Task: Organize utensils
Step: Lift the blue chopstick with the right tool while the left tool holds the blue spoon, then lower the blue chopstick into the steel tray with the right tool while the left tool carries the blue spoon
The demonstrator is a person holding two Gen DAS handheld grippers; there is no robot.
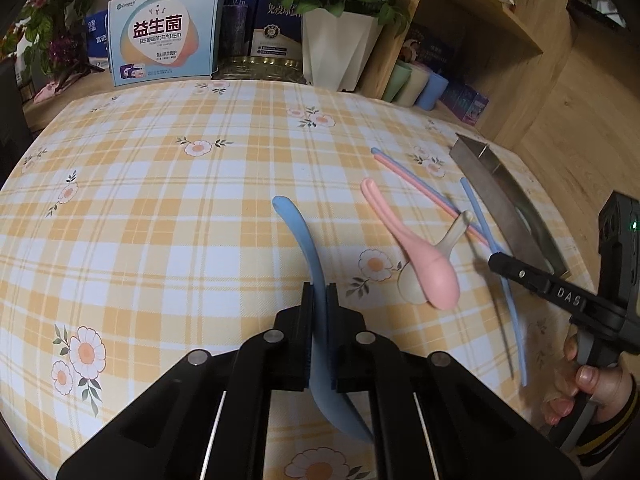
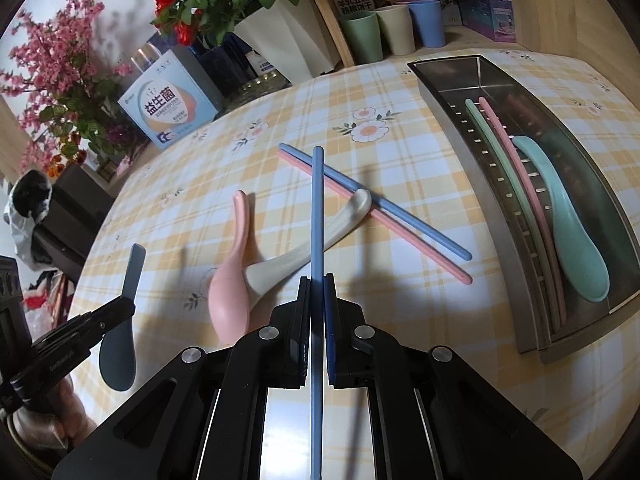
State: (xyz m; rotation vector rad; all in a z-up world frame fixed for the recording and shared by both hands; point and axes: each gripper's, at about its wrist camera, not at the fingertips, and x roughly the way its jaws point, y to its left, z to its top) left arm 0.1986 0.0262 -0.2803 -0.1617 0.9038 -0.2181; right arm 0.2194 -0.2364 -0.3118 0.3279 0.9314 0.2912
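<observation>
My left gripper [image 1: 319,292] is shut on a blue spoon [image 1: 298,228] and holds it above the checked tablecloth; it also shows in the right wrist view [image 2: 120,320]. My right gripper [image 2: 318,284] is shut on a blue chopstick [image 2: 317,208], also seen in the left wrist view [image 1: 480,216]. A pink spoon [image 2: 232,272] lies over a cream spoon [image 2: 304,256] on the cloth. A blue chopstick [image 2: 380,202] and a pink chopstick [image 2: 400,232] lie crossed by the cream spoon's handle. The steel tray [image 2: 452,128] at the right holds a teal spoon [image 2: 568,220], a green chopstick [image 2: 504,168] and a pink chopstick [image 2: 520,164].
At the table's far edge stand a white flower pot [image 1: 340,48], a printed box [image 1: 164,36], a round tin [image 1: 260,68] and three cups [image 2: 396,28]. A wooden shelf [image 1: 480,12] stands behind the tray.
</observation>
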